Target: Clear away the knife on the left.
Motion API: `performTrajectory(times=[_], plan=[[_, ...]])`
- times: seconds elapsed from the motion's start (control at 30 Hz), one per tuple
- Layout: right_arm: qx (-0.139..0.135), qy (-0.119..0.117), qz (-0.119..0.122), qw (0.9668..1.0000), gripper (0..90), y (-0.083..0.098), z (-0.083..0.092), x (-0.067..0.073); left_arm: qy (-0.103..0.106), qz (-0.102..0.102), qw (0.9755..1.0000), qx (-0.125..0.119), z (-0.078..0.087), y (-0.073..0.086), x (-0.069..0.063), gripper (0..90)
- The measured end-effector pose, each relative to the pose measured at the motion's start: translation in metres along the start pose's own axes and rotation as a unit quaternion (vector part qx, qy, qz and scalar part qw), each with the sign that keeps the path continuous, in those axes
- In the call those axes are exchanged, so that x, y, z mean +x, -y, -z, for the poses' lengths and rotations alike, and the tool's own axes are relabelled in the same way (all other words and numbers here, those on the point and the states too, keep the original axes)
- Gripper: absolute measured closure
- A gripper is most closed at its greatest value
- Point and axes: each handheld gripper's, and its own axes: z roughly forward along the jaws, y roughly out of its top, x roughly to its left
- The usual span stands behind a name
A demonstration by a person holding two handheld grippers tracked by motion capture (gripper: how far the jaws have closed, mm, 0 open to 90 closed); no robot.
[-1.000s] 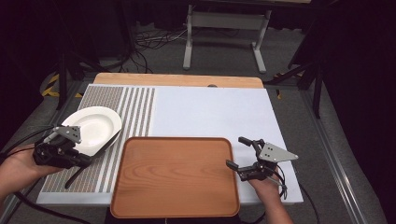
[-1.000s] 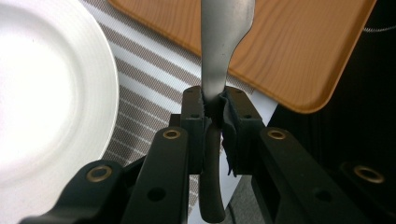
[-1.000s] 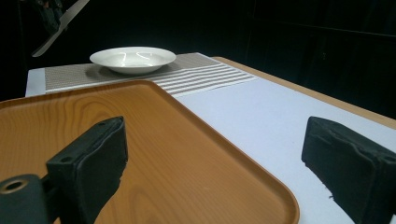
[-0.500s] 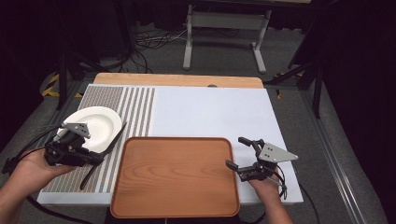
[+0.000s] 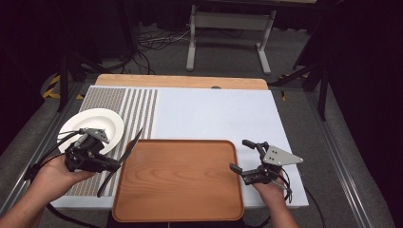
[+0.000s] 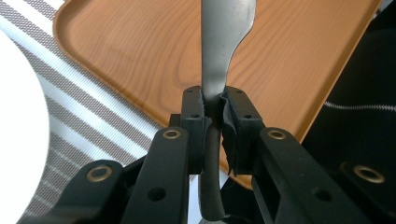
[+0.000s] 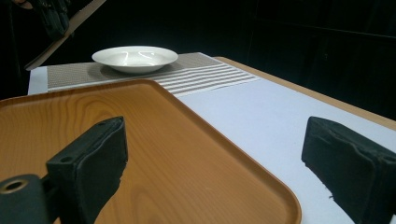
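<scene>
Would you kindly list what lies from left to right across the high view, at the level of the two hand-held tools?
Left tool, shut on a knife → wooden tray → right tool, open and empty.

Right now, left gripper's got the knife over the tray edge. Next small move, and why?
Probably carry it a little further over the wooden tray and lower it. The left gripper is shut on the knife, whose blade already reaches across the tray's left rim, while the right gripper waits open at the right rim.
</scene>
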Motion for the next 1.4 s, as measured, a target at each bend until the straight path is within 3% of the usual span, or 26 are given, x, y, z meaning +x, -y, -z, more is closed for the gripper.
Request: performTrajectory(times=[0.17,0.6,0.97,1.4], plan=[[-0.002,-0.001,-0.002,1.0,7.6,0.0,0.0,0.0,0.009,0.009,0.9999,-0.003,-0.01,-0.006,-0.005,80.0],[-0.002,-0.003,-0.001,1.0,7.6,0.0,0.0,0.0,0.034,0.004,0.9994,-0.002,-0.04,-0.018,-0.017,80.0],[-0.007,-0.007,-0.004,0.9999,7.5,0.0,0.001,-0.001,0.036,0.003,0.9994,-0.001,-0.056,-0.023,-0.023,80.0],[-0.009,-0.008,-0.007,0.9999,7.4,0.0,0.002,-0.001,0.04,0.022,0.9989,0.013,-0.076,-0.018,-0.025,80.3]])
